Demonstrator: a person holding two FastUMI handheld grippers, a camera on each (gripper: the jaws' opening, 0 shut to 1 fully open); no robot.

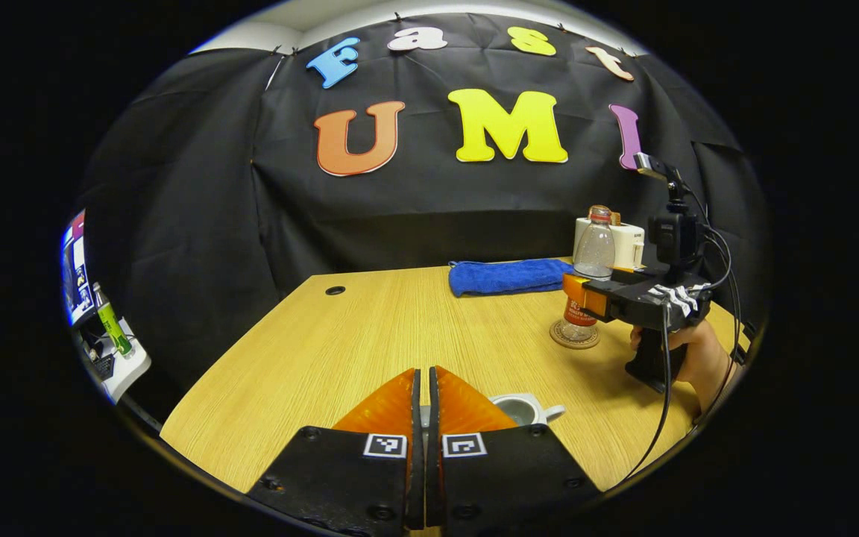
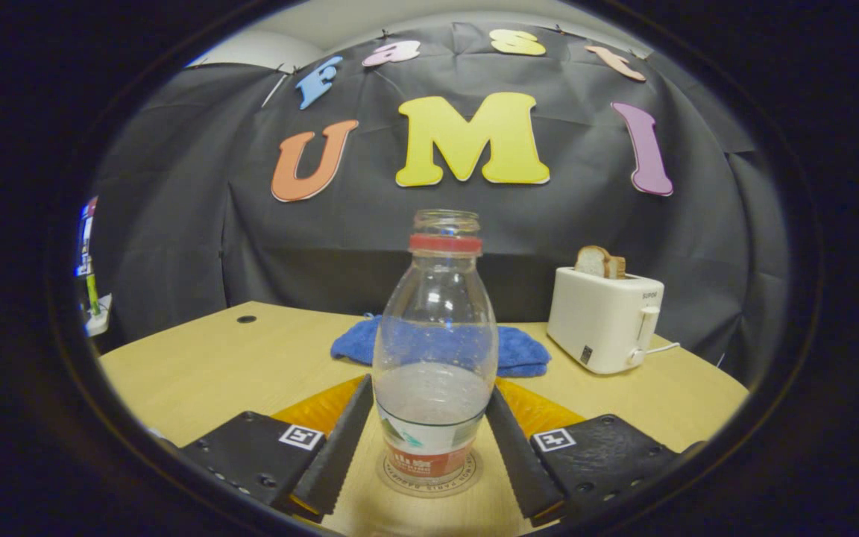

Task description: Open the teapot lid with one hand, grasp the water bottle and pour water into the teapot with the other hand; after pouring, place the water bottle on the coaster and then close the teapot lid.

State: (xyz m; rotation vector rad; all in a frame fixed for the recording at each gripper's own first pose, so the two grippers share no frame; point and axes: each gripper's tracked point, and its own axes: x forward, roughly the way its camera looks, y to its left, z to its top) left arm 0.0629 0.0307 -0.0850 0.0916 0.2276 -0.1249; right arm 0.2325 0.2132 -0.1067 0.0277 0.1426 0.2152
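The clear water bottle [image 2: 435,321], capless and about a third full, stands upright on the round coaster [image 2: 429,488]. My right gripper [image 2: 431,382] has a finger pressed against each side of it. From the left gripper view, the bottle [image 1: 593,250], the coaster [image 1: 573,339] and the right gripper [image 1: 577,294] sit at the right of the table. The white teapot [image 1: 523,409] is low in that view, its top open, just right of my left gripper [image 1: 423,371]. Those fingers are nearly together, with a pale sliver of the lid showing between them.
A blue towel [image 1: 508,276] lies at the back of the wooden table [image 1: 340,350]. A white toaster [image 2: 605,321] holding bread stands at the back right. A hand [image 1: 702,358] grips the right gripper's handle, with a cable trailing. A shelf with a green bottle [image 1: 111,324] is off the table's left.
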